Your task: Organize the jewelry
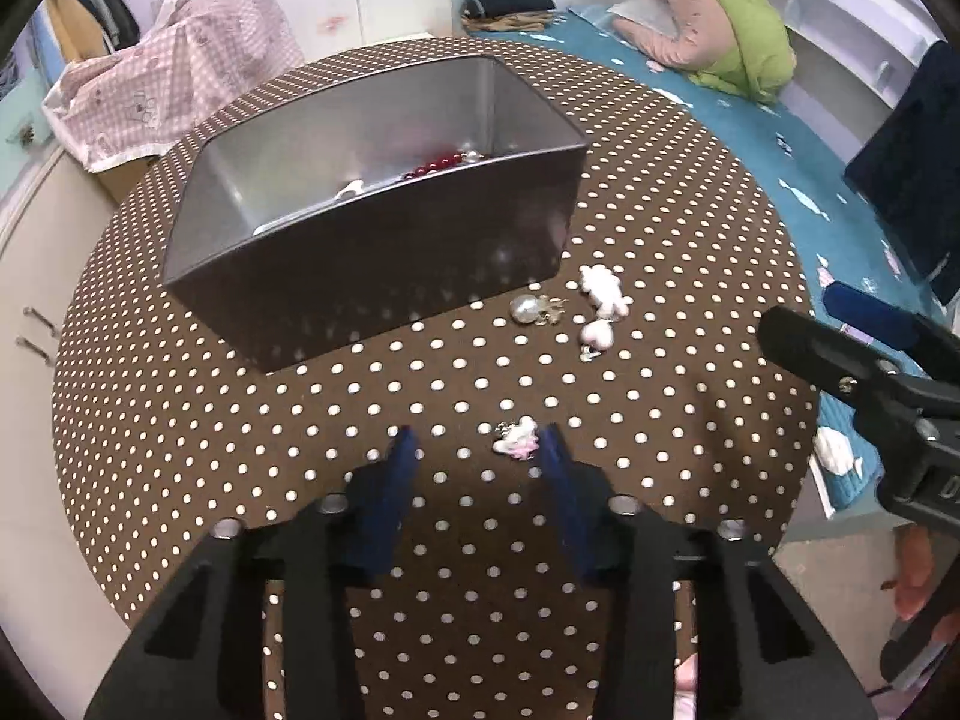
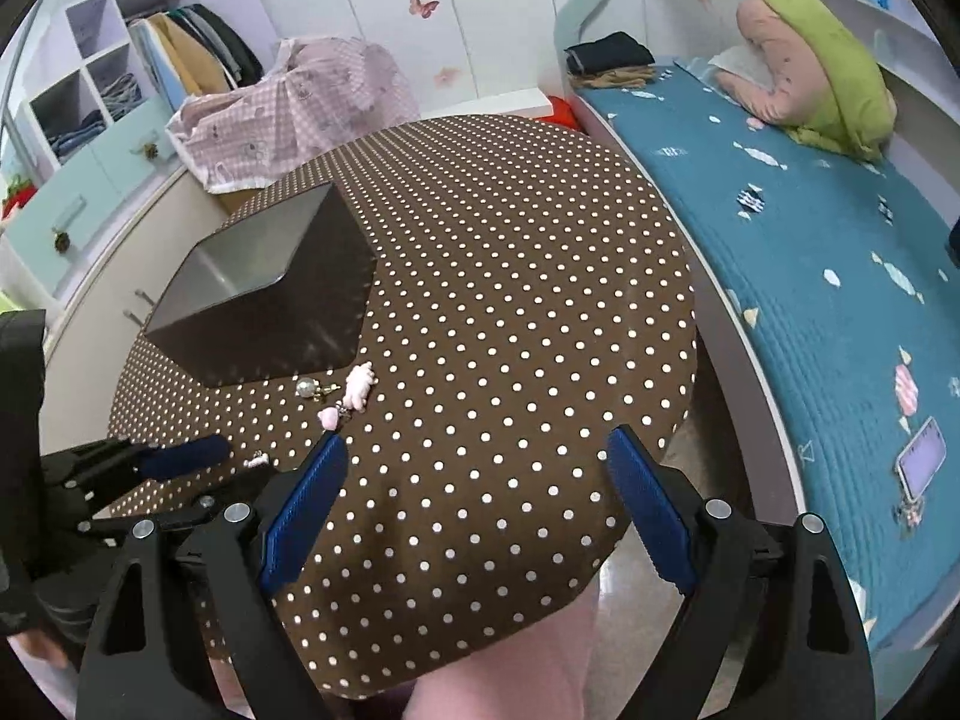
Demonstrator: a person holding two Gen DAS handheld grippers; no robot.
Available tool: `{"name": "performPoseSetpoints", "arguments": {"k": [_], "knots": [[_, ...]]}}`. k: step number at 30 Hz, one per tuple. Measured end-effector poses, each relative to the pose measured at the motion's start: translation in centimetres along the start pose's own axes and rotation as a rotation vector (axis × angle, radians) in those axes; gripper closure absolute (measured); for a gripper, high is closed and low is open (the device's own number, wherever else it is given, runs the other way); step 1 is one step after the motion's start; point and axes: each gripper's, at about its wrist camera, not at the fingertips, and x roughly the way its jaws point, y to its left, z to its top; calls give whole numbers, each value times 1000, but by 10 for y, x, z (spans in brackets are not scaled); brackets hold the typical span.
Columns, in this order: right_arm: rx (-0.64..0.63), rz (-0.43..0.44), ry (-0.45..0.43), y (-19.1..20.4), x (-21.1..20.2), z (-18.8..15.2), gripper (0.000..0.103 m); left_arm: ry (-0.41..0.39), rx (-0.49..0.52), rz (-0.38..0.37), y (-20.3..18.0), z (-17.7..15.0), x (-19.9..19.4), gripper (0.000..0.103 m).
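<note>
The left gripper (image 1: 477,438) is hovering low over the round table (image 1: 180,420), whose brown cloth is dotted with white. Its two blue fingers (image 1: 402,468) are standing moderately apart and holding nothing. A small white and pink charm (image 1: 516,438) is lying on the cloth at the lower centre of the left wrist view, just beside the inner edge of the right-hand finger; whether it is touching that finger is hard to tell from this angle.

Above the charm, in the middle of the frame, a grey metal box (image 1: 372,276) is sitting open on the table. Red beads (image 1: 435,165) and something white are showing over its near rim. Just beside the box's lower right corner, three more pieces are lying close together on the cloth: a pearl earring (image 1: 528,307), a white and pink bow (image 1: 603,289), and a pink heart pendant (image 1: 597,336).

The right gripper (image 2: 477,462) is hanging over the near edge of the table, at the bottom of the right wrist view, with its blue fingers (image 2: 306,504) spread wide and empty. In that view the box (image 2: 264,306) is sitting at the left, the loose pieces are clustering below it, and the left gripper (image 2: 180,456) is reaching in from the left edge. A bed (image 2: 810,276) with a blue cover is filling the right side, with a phone (image 2: 921,462) lying on it.
</note>
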Motion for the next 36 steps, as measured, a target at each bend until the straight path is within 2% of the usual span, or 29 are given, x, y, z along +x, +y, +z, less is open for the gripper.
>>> {"name": "performPoseSetpoints", "arguments": {"k": [2, 3, 11, 16, 32, 33, 35, 36], "knots": [[2, 4, 7, -2, 3, 0, 18, -7, 8, 9, -2, 1, 0, 90], [3, 6, 12, -2, 4, -1, 18, -7, 9, 12, -2, 2, 0, 90], [-11, 40, 15, 1, 6, -1, 18, -10, -23, -18, 10, 3, -1, 90], [-42, 69, 19, 10, 9, 0, 18, -38, -51, -26, 24, 4, -10, 90], [-213, 146, 58, 65, 43, 10, 18, -84, -120, -64, 54, -5, -29, 90], [-227, 143, 56, 70, 46, 12, 19, -82, -124, -70, 54, -5, -28, 90], [-253, 139, 63, 76, 54, 13, 31, -76, -128, -75, 55, -3, -26, 90], [-256, 150, 68, 77, 58, 13, 32, -74, -130, -75, 55, -2, -25, 90]]}}
